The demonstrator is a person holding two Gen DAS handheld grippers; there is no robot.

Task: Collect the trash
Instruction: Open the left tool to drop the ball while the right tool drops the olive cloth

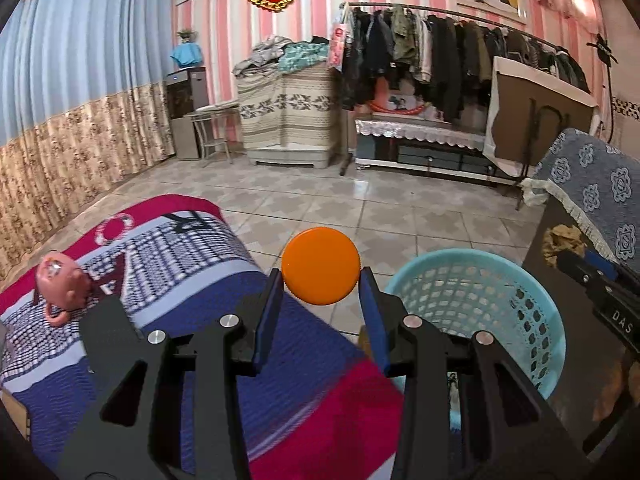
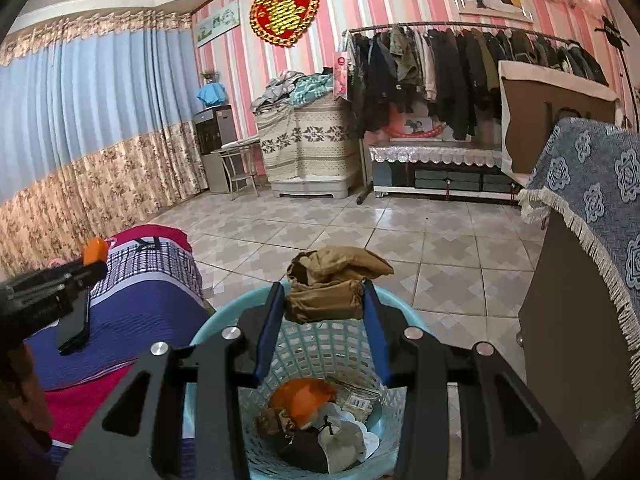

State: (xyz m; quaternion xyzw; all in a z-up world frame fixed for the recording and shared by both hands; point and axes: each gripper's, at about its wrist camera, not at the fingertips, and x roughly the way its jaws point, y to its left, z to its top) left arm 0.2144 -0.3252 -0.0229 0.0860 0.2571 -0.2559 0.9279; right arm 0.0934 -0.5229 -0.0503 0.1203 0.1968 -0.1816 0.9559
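Trash sits in both claws: the left claw [image 1: 321,280] is clamped on an orange round lid [image 1: 321,266], held above the bed's edge [image 1: 208,280] and just left of the turquoise mesh basket [image 1: 540,320]. The right claw [image 2: 324,294] grips a crumpled brown paper bag [image 2: 332,280] directly over that basket [image 2: 224,320], which already holds an orange scrap [image 2: 300,398], white wrappers [image 2: 344,436] and other litter.

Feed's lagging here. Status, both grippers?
Left gripper shut on orange lid, beside basket. Right gripper shut on brown wad, above basket. Nothing blocking.
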